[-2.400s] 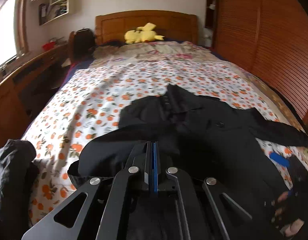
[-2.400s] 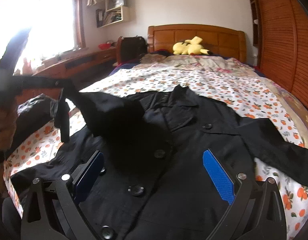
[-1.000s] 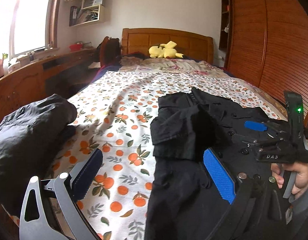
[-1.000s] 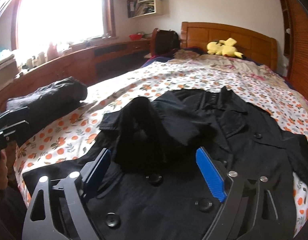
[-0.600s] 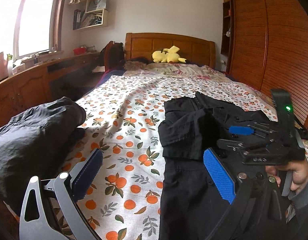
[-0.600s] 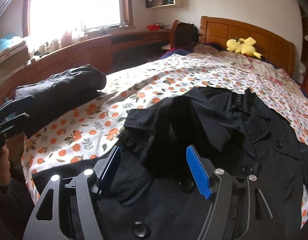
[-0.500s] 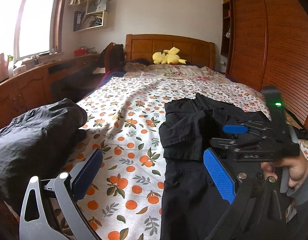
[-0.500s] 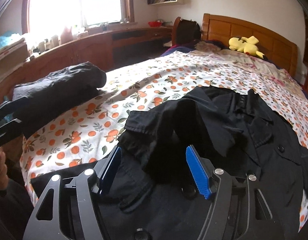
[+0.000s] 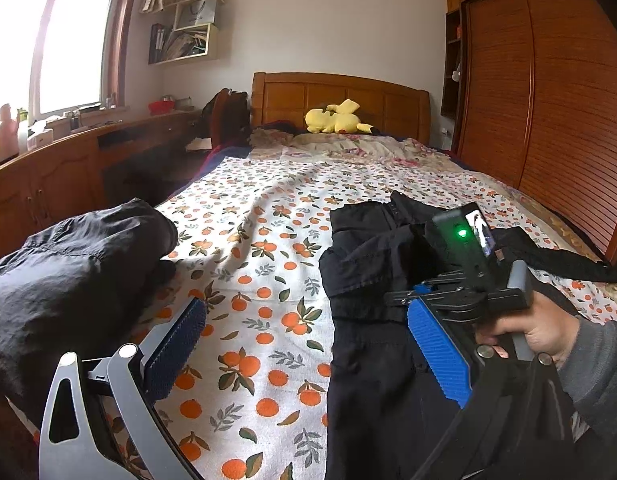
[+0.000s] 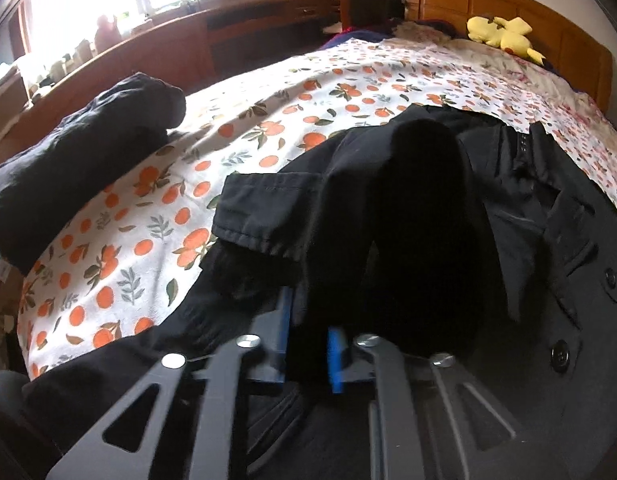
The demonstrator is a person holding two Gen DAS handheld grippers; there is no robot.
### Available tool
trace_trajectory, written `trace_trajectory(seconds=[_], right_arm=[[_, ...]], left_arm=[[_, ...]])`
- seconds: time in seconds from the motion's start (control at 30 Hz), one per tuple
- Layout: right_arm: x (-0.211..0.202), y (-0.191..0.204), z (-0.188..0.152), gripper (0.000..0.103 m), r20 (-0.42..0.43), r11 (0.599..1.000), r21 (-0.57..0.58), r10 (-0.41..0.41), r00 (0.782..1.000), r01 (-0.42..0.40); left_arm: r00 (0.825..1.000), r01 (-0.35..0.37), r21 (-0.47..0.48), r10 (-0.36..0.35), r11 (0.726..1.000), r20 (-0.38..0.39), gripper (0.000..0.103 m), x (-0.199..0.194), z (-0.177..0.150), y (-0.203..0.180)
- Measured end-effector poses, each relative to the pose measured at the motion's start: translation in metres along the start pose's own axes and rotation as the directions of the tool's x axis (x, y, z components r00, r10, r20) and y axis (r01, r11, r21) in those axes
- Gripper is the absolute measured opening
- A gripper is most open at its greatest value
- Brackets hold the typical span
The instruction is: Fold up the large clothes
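A large black buttoned coat (image 10: 528, 240) lies on the orange-print bed sheet (image 10: 268, 128), its left sleeve (image 10: 276, 216) folded over the front. My right gripper (image 10: 308, 344) points steeply down at the coat's left side. Its blue pads are closing and pinch a ridge of black cloth. From the left wrist view, a person's hand (image 9: 540, 328) holds that right gripper (image 9: 408, 294) against the coat (image 9: 368, 264). My left gripper (image 9: 308, 348) hangs open above the sheet (image 9: 268, 280) beside the coat's left edge, holding nothing.
A bundled dark garment (image 9: 68, 264) lies at the bed's left edge, also in the right wrist view as a dark garment (image 10: 80, 168). A yellow plush toy (image 9: 336, 118) rests by the headboard. A wooden desk (image 9: 48, 176) runs along the left, a wardrobe (image 9: 548, 100) on the right.
My right gripper dropped toward the coat and its wide-open jaws came together on the black cloth. The left gripper, earlier shut on the coat, now stays open and nearly still.
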State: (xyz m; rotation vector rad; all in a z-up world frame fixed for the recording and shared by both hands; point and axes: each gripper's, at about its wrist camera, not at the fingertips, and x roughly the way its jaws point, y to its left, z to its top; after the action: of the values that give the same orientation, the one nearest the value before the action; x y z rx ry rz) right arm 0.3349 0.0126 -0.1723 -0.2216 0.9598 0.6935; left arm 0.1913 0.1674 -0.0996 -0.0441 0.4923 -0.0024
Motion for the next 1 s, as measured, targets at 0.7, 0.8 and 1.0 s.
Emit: trace_trajectory(seconds=[0.7, 0.8, 1.0], right_arm=[[-0.161, -0.018, -0.104, 0.006, 0.193, 0.998, 0.069, -0.026, 0.981, 0.013], [-0.166, -0.027, -0.121, 0.006, 0.182, 0.994, 0.098, -0.066, 0.981, 0.049], [-0.167, -0.036, -0.145, 0.011, 0.147, 0.982, 0.117, -0.163, 0.976, 0.147]], left_arm=[[0.999, 0.048, 0.021, -0.048, 0.999, -0.01, 0.101, 0.001, -0.005, -0.023], [0.998, 0.059, 0.023, -0.059, 0.998, -0.008, 0.101, 0.001, -0.005, -0.029], [0.995, 0.096, 0.023, -0.096, 0.995, -0.004, 0.101, 0.0, -0.002, -0.046]])
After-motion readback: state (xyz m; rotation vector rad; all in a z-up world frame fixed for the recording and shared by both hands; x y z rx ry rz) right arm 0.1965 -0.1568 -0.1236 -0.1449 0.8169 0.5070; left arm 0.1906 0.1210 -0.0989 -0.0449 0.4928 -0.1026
